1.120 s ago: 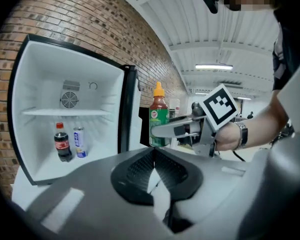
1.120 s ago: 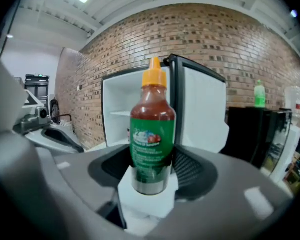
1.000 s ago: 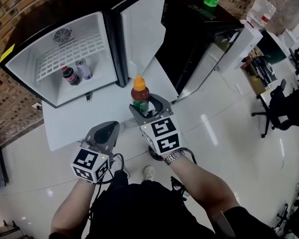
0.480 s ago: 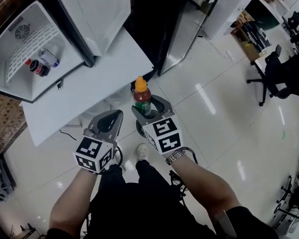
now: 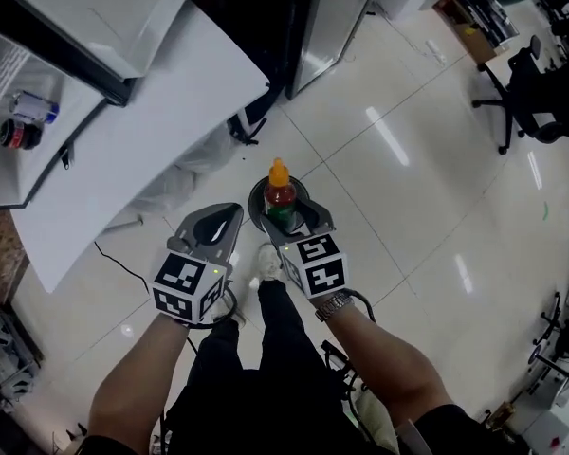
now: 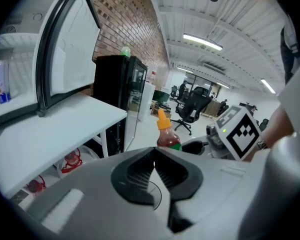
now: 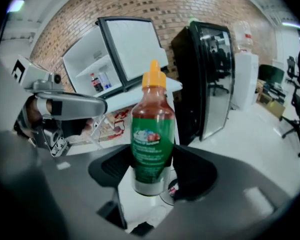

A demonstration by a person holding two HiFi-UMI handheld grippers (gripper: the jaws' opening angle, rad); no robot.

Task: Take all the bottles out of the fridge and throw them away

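No wording is legible — the green label on the orange-capped sauce bottle shows only blurred print, while the left gripper and right gripper bear black-and-white square markers, no letters.

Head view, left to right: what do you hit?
fridge bottles → left gripper → sauce bottle → office chair
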